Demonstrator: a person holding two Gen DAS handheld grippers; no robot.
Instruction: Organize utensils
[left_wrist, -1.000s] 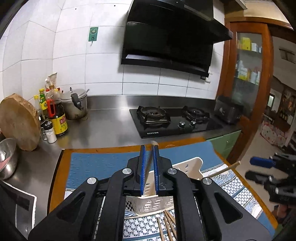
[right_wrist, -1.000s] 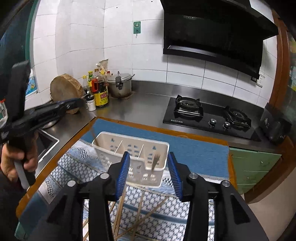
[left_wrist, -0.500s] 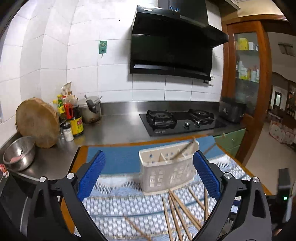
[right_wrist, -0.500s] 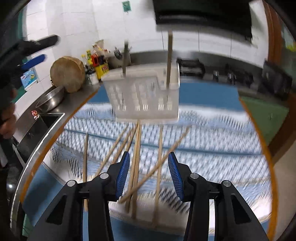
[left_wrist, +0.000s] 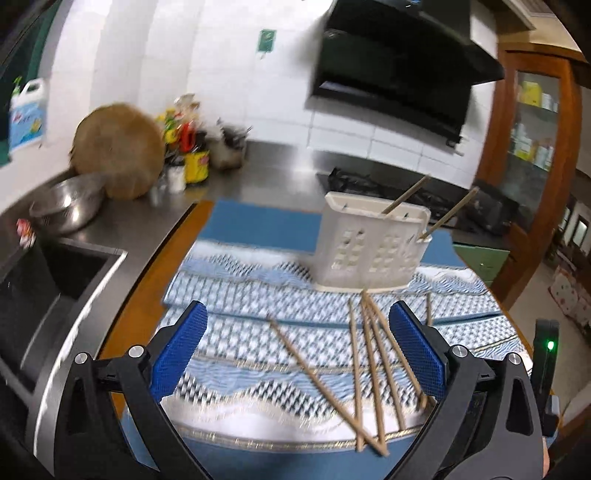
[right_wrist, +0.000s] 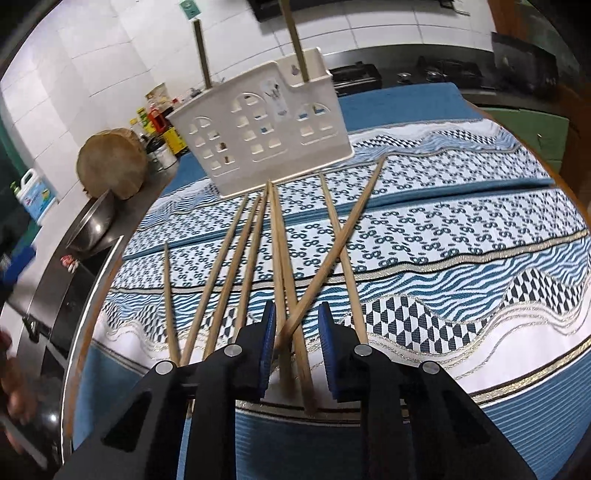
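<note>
A white slotted utensil holder (left_wrist: 371, 247) (right_wrist: 262, 136) stands on a blue patterned cloth (left_wrist: 236, 343) (right_wrist: 461, 236). Two wooden chopsticks (left_wrist: 404, 195) (right_wrist: 297, 40) stand in it. Several more chopsticks (left_wrist: 369, 354) (right_wrist: 280, 236) lie loose on the cloth in front of it. My left gripper (left_wrist: 295, 354) is wide open and empty, above the cloth. My right gripper (right_wrist: 295, 347) is open, low over the cloth, with the near ends of loose chopsticks between its jaws.
A steel sink (left_wrist: 48, 288) lies at the left edge. A metal bowl (left_wrist: 66, 208), round wooden chopping block (left_wrist: 118, 151) (right_wrist: 110, 162) and sauce bottles (left_wrist: 188, 147) stand at the back left. A gas hob (left_wrist: 369, 181) sits behind the holder. The cloth's front edge hangs near me.
The left gripper let go of a chopstick into the holder, opened wide and pulled back left. The right gripper dropped low to the loose chopsticks, its jaws now around their ends.
</note>
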